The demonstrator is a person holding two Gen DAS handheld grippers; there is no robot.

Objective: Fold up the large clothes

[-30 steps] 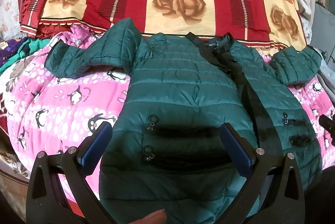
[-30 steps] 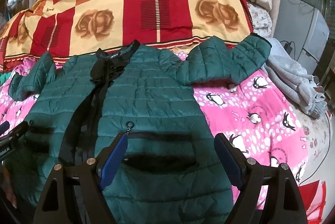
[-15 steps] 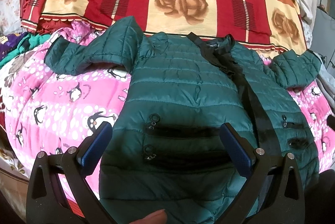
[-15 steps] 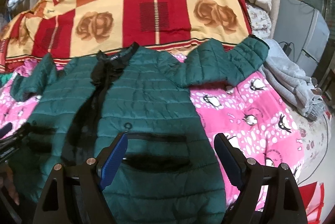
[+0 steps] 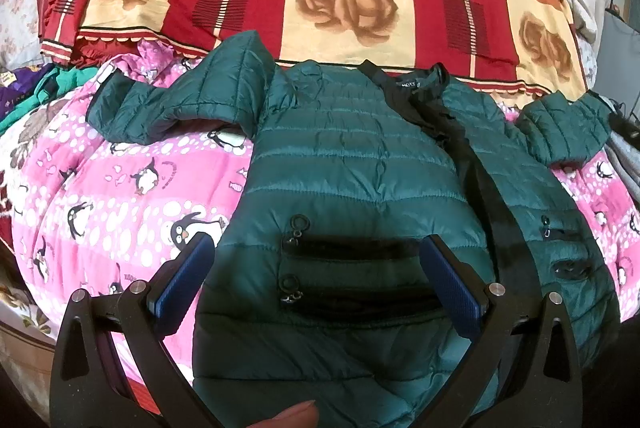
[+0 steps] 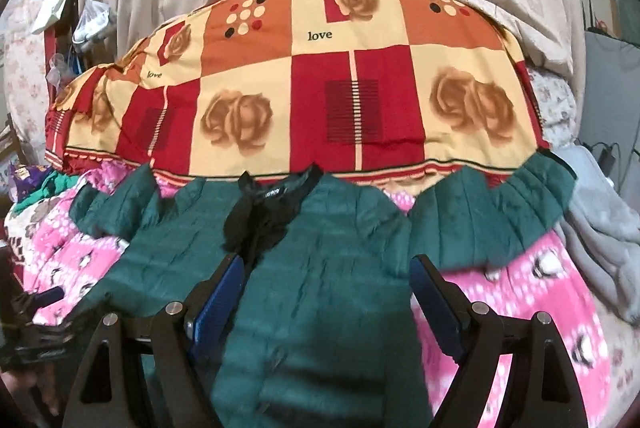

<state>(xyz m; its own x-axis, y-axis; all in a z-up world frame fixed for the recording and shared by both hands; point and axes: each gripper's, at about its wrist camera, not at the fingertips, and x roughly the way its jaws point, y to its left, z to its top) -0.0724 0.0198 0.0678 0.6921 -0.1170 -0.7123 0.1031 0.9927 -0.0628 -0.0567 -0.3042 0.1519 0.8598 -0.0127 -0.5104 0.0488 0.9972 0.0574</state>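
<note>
the word "love" is showing in dark letters on the rose-patterned quilt [image 5: 344, 0], on its cream squares, twice in each view. a small white label is sitting inside the collar of the green jacket [image 5: 352, 156], too small to read.

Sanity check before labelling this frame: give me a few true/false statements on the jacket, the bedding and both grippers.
1. The green jacket lies front up, both sleeves spread out. True.
2. The left gripper is shut on the jacket hem. False: it is open, with nothing pinched between its pads.
3. The jacket lies on a pink penguin blanket. True.
4. The rose-patterned quilt covers the jacket. False: it is piled behind the collar.
5. The right gripper is open. True.
6. A grey garment lies across the jacket's chest. False: it lies beside the sleeve, at the right edge of the right wrist view.
</note>
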